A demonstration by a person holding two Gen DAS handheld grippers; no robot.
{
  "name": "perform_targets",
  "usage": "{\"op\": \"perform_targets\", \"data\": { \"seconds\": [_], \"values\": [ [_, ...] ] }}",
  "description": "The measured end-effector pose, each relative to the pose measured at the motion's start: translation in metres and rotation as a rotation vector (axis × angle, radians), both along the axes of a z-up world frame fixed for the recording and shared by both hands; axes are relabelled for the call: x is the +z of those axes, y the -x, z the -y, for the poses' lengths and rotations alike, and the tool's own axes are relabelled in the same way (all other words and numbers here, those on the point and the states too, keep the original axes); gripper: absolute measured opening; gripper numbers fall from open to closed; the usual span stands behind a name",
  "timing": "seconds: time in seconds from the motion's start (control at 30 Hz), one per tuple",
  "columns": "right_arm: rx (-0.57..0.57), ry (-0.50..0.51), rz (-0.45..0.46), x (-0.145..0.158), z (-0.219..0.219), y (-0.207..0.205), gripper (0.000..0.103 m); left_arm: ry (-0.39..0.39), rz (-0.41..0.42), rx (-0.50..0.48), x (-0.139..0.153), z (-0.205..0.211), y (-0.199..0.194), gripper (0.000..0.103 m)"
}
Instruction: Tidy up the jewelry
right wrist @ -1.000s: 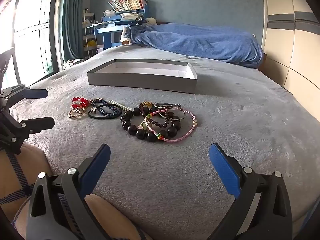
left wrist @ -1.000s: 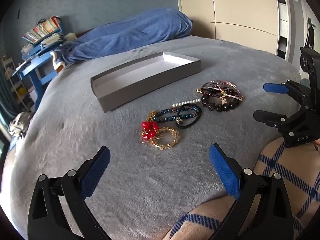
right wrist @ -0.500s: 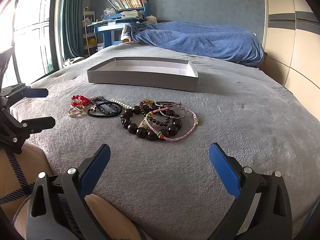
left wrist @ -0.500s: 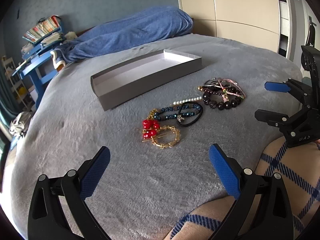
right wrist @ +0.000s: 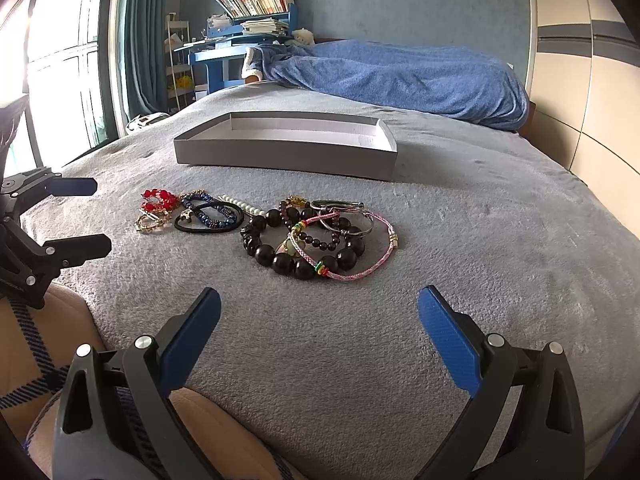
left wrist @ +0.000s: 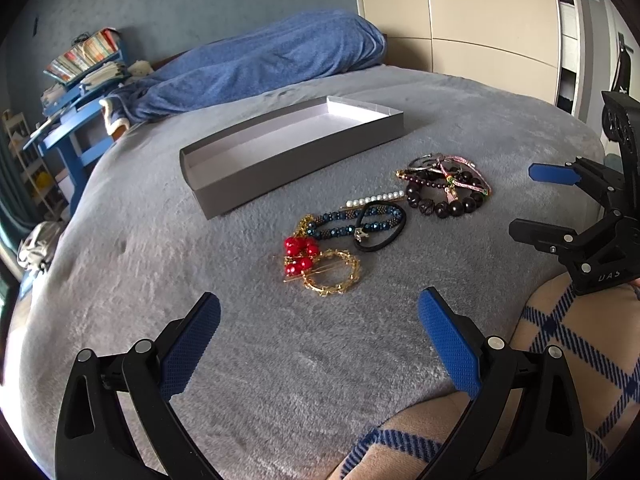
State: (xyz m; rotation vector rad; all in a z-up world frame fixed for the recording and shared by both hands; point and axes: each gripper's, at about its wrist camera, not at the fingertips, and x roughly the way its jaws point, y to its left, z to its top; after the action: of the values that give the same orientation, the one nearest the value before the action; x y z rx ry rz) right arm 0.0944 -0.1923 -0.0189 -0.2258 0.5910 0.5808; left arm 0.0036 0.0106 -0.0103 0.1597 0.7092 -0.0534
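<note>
Both tools are held low over the near edge of a bed covered by a grey blanket (left wrist: 168, 264), and nothing is gripped by either. The left tool (left wrist: 320, 334) is spread wide, its blue-padded fingers (left wrist: 192, 344) set well apart over bare blanket; the right tool (right wrist: 320, 334) is spread equally wide and is likewise empty. Just ahead of the left tool a gold wreath-shaped hoop (left wrist: 332, 276) is laid, touched by a cluster of red beads (left wrist: 300, 254). Slightly farther ahead and to the right, a dark blue beaded bracelet (left wrist: 348, 226) is overlapped by a black hair tie (left wrist: 380, 232), with a short row of white pearls (left wrist: 376, 201) beyond them. Directly ahead of the right tool a heap of bracelets is seen: a large black-bead bracelet (right wrist: 288, 262), a pink cord bracelet (right wrist: 372, 266), a smaller dark-bead strand (right wrist: 320, 240) and silver rings (right wrist: 336, 205), all tangled together. Beyond all the jewelry, apart from it, an open grey shallow box (left wrist: 296, 160) with a white interior is set on the blanket, with nothing in it. At the far end of the bed a blue duvet (right wrist: 400, 76) is bunched. Checked beige-and-blue fabric (left wrist: 580, 344) is seen beneath the tools at the near edge. A blue desk stacked with books (right wrist: 252, 4) is placed by the far wall, left of the box.
</note>
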Motion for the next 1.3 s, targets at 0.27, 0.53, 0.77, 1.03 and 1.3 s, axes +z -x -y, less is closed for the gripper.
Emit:
{"op": "perform_targets", "data": {
  "seconds": [0.27,0.53,0.77,1.03,1.3],
  "values": [
    [-0.004,0.006,-0.006,-0.005,-0.004,-0.002,0.097,-0.005,-0.003,0.007,0.0,0.008,-0.004,0.098],
    [-0.007,0.018,-0.019,-0.004,-0.005,-0.006,0.097,0.004,-0.011,0.012,-0.002,0.007,-0.002,0.098],
    [-0.013,0.019,-0.03,-0.004,-0.006,-0.009,0.097,0.013,-0.026,0.024,-0.001,0.002,-0.008,0.098],
    [-0.011,0.017,-0.037,-0.004,-0.006,-0.01,0.097,0.019,-0.039,0.02,-0.001,0.002,-0.012,0.098],
    [-0.005,0.011,-0.043,-0.004,-0.007,-0.013,0.097,0.022,-0.042,0.017,0.0,0.003,-0.013,0.098]
  ]
}}
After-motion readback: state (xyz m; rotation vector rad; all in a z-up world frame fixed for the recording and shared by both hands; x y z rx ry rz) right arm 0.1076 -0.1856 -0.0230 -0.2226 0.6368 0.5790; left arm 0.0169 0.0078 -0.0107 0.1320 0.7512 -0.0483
